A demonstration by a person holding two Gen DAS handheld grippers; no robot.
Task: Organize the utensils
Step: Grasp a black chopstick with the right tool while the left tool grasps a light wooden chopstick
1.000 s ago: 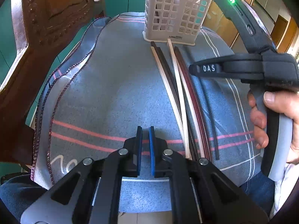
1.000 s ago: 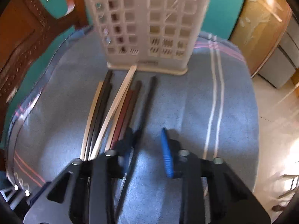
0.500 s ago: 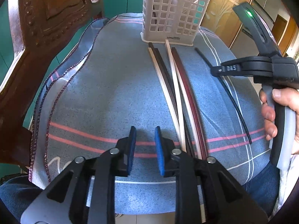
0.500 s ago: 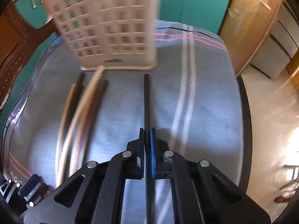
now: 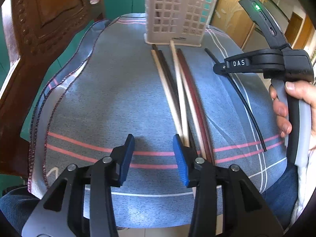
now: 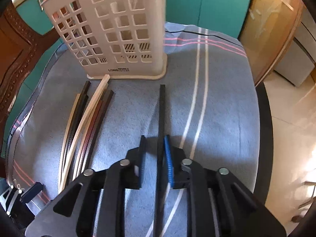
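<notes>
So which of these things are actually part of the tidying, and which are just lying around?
Part of the job:
- the chopsticks lying on the cloth
- the lone black chopstick between the right tongs
- the white slotted basket
- the left tongs, open, nothing between them

Just there:
- the blue striped cloth
- the carved wooden chair

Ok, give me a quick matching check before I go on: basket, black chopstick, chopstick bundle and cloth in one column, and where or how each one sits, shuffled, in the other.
1. basket
2. black chopstick
3. chopstick bundle
4. cloth

A. lying alone, apart from the rest
B. spread underneath everything, blue-grey
C. standing upright at the far end
D. lying side by side, pale and dark mixed

Pairs: 1-C, 2-A, 3-D, 4-B
</notes>
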